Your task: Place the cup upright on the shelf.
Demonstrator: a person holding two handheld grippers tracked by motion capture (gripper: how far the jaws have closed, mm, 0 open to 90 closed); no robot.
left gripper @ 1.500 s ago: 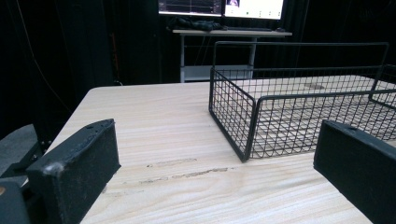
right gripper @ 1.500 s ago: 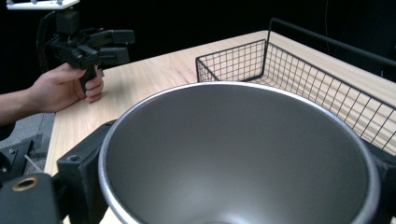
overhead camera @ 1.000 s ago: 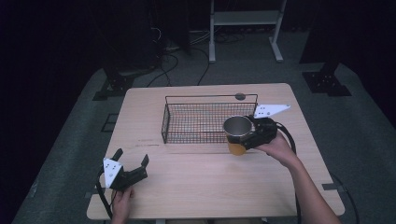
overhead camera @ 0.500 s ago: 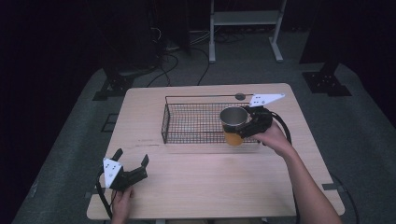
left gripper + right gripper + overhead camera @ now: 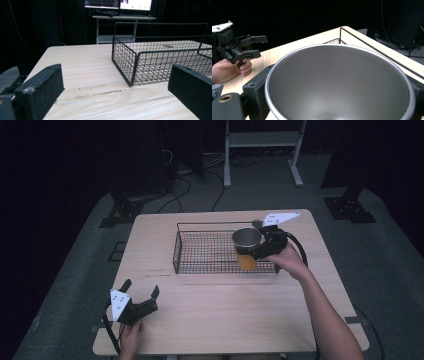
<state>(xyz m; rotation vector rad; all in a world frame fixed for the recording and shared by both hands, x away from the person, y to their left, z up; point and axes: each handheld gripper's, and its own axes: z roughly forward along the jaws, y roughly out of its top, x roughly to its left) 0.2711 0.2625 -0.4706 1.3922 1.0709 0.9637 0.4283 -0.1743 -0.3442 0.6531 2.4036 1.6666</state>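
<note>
On the pale wooden table [image 5: 220, 325], right of centre, stands a black wire basket [image 5: 200, 252], seen from above as a long rectangle with a mesh floor and nothing lying on it.

Item one: cup [image 5: 246, 248], metal-lined with an orange outside, upright, held over the basket's right end. Whether it rests on the mesh or hangs just above cannot be told. The orange wall shows from above; the right gripper view gives instead the grey inside and bright rim of the cup [image 5: 339, 82], close up.

Item two: right gripper [image 5: 256, 249], jaws closed against the cup's sides, one black jaw at each flank in its own view. A white three-cornered plate tops it in the high view.

Item three: left gripper [image 5: 141, 293], near the table's front left corner, well apart from the basket, jaws spread wide with nothing between them. Its own view shows bare wood grain between the jaws and the basket's near corner [image 5: 132, 65] beyond. The right gripper view shows the left gripper [image 5: 258, 46] from the side, with the hand [image 5: 229, 70] beneath.
</note>
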